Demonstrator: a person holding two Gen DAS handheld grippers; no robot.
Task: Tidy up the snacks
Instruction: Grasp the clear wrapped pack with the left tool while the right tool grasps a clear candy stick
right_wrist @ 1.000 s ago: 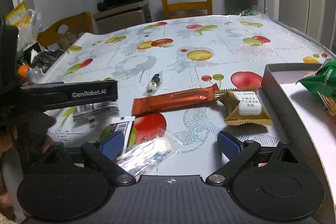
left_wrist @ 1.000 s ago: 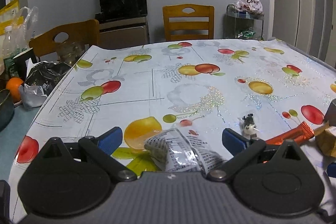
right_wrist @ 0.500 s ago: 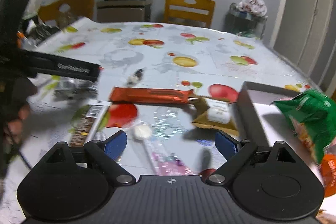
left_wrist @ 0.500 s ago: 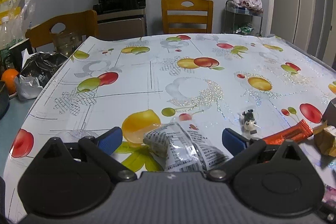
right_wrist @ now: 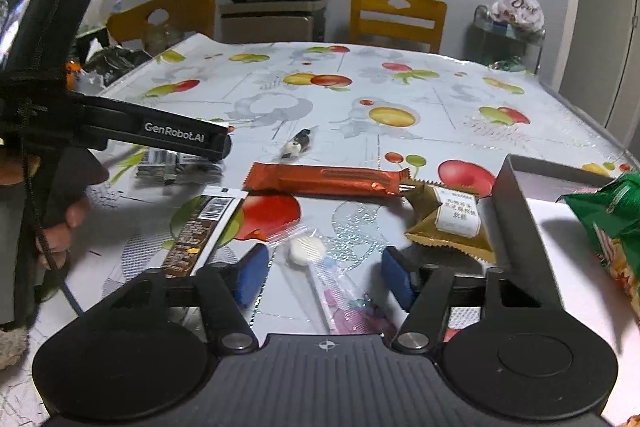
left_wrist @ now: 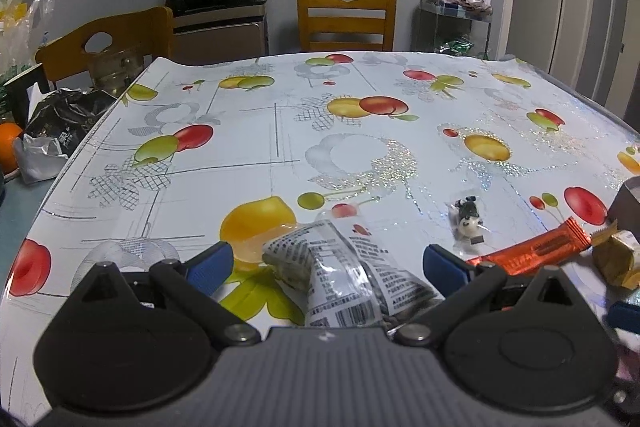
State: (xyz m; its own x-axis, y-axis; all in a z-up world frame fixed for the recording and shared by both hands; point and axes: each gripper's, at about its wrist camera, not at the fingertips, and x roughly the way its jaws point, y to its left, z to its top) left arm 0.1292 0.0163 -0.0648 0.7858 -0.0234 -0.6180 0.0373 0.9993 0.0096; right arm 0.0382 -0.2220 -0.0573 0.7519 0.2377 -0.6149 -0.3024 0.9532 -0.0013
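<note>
While the table point(right_wrist: 440, 99), spread with a fruit-printed cloth, fills both views, a grey box point(right_wrist: 516, 211) is seen at its right edge with a green snack bag point(right_wrist: 608, 211) lying inside. The left gripper point(left_wrist: 328, 263) is held low over the near left part of the table, its jaws spread wide, with a clear printed snack packet point(left_wrist: 344, 275) lying between them, untouched by the blue pads point(left_wrist: 210, 265). The right gripper point(right_wrist: 320, 271) is set near the box; its jaws have just been closing, and a lollipop point(right_wrist: 308, 251) in a clear wrapper lies between them, the pads point(right_wrist: 250, 273) not yet pressed on it. Beyond the lollipop, a long orange bar point(right_wrist: 324, 179) is laid across the table, its right end touching a gold wrapped cake point(right_wrist: 448, 223) that rests just beside the box wall. A dark chocolate bar point(right_wrist: 200, 231) with a barcode is seen to the left of the lollipop. Farthest and smallest, a black-and-white wrapped sweet point(right_wrist: 296, 147) lies beyond the orange bar.
</note>
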